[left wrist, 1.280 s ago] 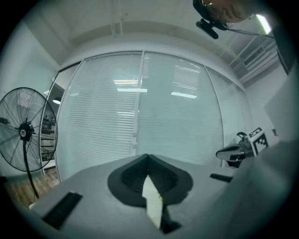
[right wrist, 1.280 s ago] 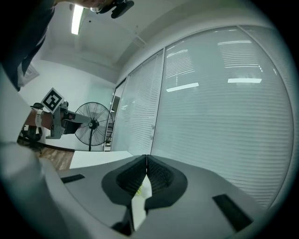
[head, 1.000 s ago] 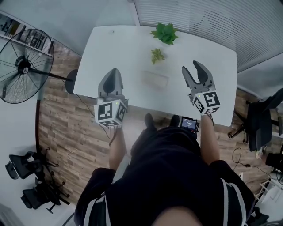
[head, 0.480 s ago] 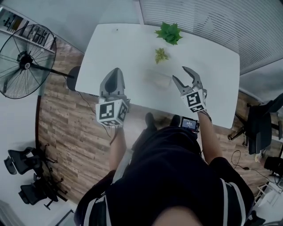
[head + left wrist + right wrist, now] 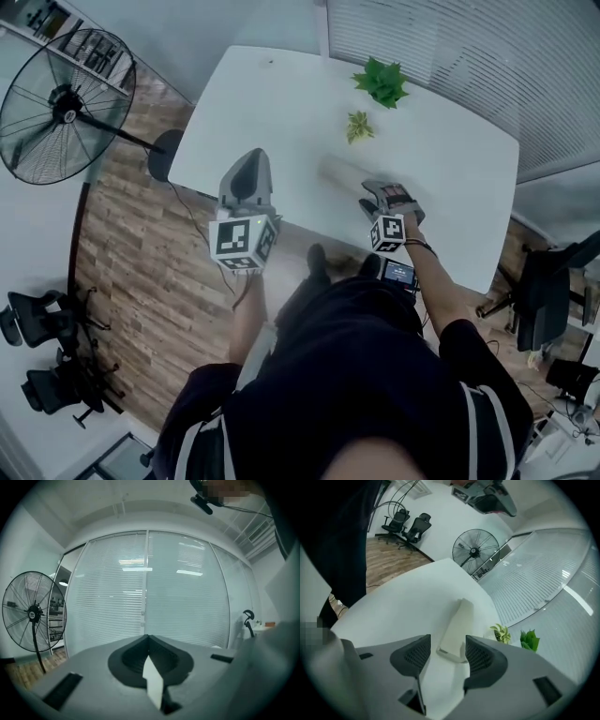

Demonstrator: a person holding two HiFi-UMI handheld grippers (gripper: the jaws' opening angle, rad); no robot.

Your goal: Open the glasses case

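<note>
On the white table (image 5: pixel 281 103), the pale glasses case (image 5: pixel 457 620) lay closed, its long axis running straight away from the right gripper (image 5: pixel 446 654). That gripper's jaws stood wide apart and empty, framing the case's near end. The left gripper (image 5: pixel 149 663), jaws together on nothing, hung farther off.

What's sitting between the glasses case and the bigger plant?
The small plant, on the table between case and big plant, shown in the head view.
</note>
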